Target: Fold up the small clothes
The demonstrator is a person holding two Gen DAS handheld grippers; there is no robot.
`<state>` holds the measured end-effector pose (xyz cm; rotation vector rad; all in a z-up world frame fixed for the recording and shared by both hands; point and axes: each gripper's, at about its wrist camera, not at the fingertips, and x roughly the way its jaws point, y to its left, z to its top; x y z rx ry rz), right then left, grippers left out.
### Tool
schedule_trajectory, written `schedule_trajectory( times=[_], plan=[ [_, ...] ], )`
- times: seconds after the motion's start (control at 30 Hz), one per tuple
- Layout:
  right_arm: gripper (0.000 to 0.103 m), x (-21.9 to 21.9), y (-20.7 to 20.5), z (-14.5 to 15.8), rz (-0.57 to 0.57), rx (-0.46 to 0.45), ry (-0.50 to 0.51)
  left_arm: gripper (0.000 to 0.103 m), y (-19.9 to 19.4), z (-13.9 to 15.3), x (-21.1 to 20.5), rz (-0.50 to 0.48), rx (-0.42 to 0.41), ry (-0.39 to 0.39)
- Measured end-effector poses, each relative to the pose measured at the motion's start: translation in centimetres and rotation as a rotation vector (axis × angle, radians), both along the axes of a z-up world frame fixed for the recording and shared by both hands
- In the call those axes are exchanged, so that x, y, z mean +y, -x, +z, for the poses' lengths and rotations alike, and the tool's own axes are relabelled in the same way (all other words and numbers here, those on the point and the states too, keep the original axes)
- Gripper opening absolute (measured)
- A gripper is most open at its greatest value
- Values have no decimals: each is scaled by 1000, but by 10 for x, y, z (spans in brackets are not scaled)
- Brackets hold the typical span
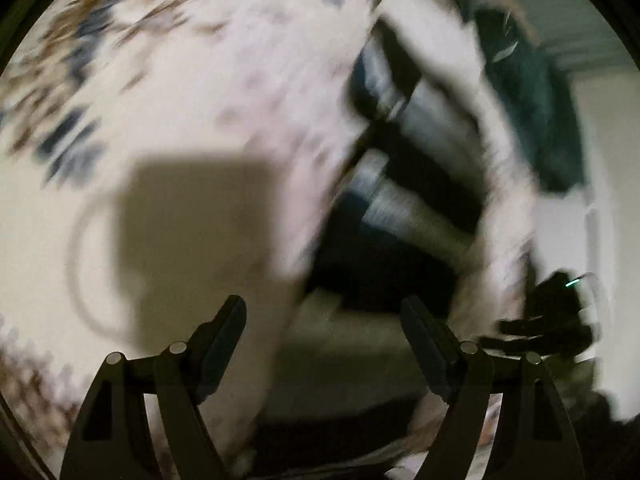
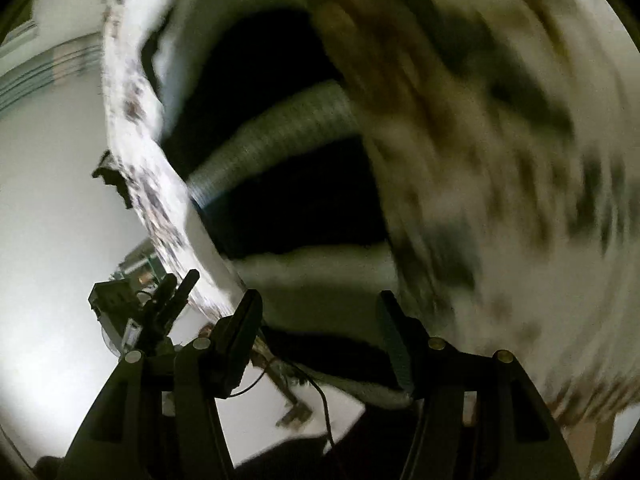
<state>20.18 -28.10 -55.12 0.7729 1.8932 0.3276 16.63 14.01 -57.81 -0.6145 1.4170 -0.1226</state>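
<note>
From your left wrist, the left tool (image 1: 323, 320) stands wide apart, gripping nothing; the blurred patterned cloth (image 1: 200, 92) spreads beyond it. From your right wrist, the right tool (image 2: 320, 312) gapes empty, cloth (image 2: 500, 184) at its right.

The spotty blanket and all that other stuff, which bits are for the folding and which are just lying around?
For the folding:
- left gripper, open, nothing in it
- right gripper, open, nothing in it
- dark striped cloth, too blurred to be sure

Just lying around:
- spotty blanket underneath
- white wall
- thin black cable
</note>
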Motion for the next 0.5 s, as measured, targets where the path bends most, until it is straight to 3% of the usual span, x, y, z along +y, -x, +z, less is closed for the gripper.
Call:
schedule_trajectory(
  times=[0.1, 0.17, 0.2, 0.27, 0.43, 0.5],
  plan=[
    [61, -5, 39, -12, -12, 42, 39, 78, 33, -29, -1, -39, 87, -155],
    [61, -11, 59, -21, -22, 56, 86, 78, 45, -55, 3, -37, 134, -177],
    [61, -10, 64, -24, -24, 58, 97, 79, 46, -62, 3, -35, 127, -174],
    [61, -9, 72, -28, -38, 58, 114, 103, 41, -69, -4, -51, 94, -150],
    [61, 5, 77, -28, -13, 32, 122, 103, 32, -78, -26, -68, 100, -300],
    [61, 10, 77, -31, -12, 28, 124, 103, 32, -77, -27, -42, 92, -311]
  ],
)
